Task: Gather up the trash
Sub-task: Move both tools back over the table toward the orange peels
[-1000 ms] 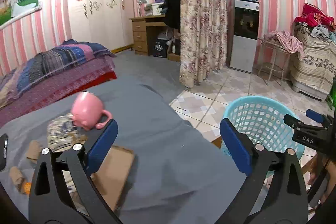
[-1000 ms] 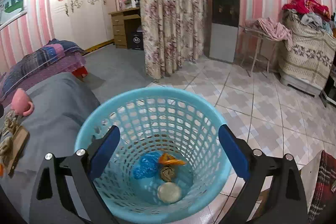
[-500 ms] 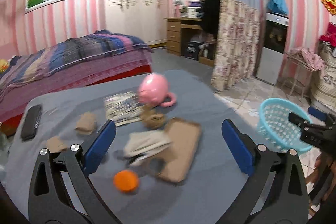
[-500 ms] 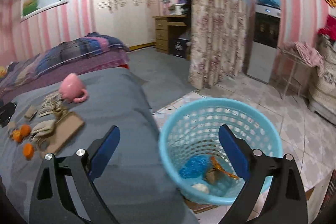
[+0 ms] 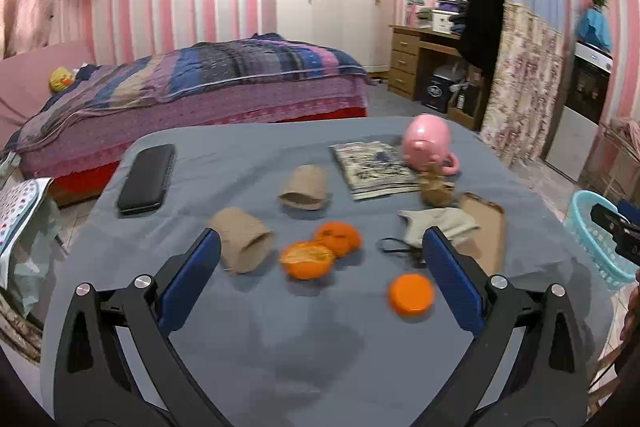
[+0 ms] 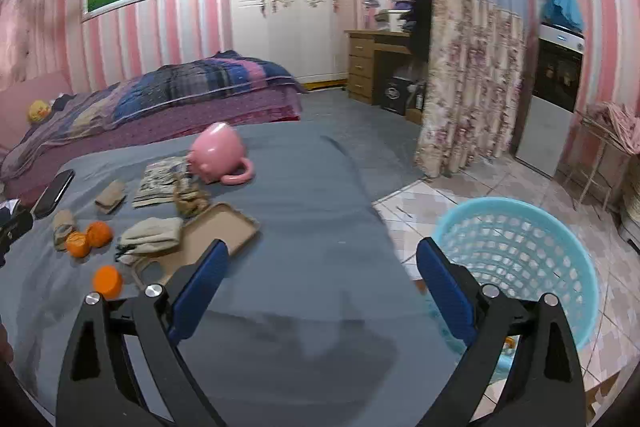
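Note:
My left gripper (image 5: 322,245) hangs open and empty over the grey-clothed table (image 5: 280,339). Just beyond its fingers lie a torn orange peel (image 5: 306,261), an orange (image 5: 338,237) and an orange piece (image 5: 411,294). Two brown paper cups (image 5: 244,245) (image 5: 305,187) lie on their sides, and a crumpled brown wad (image 5: 436,191) sits further back. My right gripper (image 6: 323,255) is open and empty above the table's right edge, left of the blue mesh basket (image 6: 516,251) on the floor. The same basket (image 5: 596,239) shows at the far right of the left wrist view.
A pink mug (image 5: 428,143), a magazine (image 5: 374,169), a black case (image 5: 147,183), a beige cloth (image 5: 438,227) and a cardboard tray (image 5: 482,227) share the table. A bed (image 5: 200,87) stands behind it, with a tiled floor (image 6: 420,203) to the right.
Both views have swung left, away from the basket and onto the table. The left gripper now faces the oranges and cups; the right no longer hangs over the basket.

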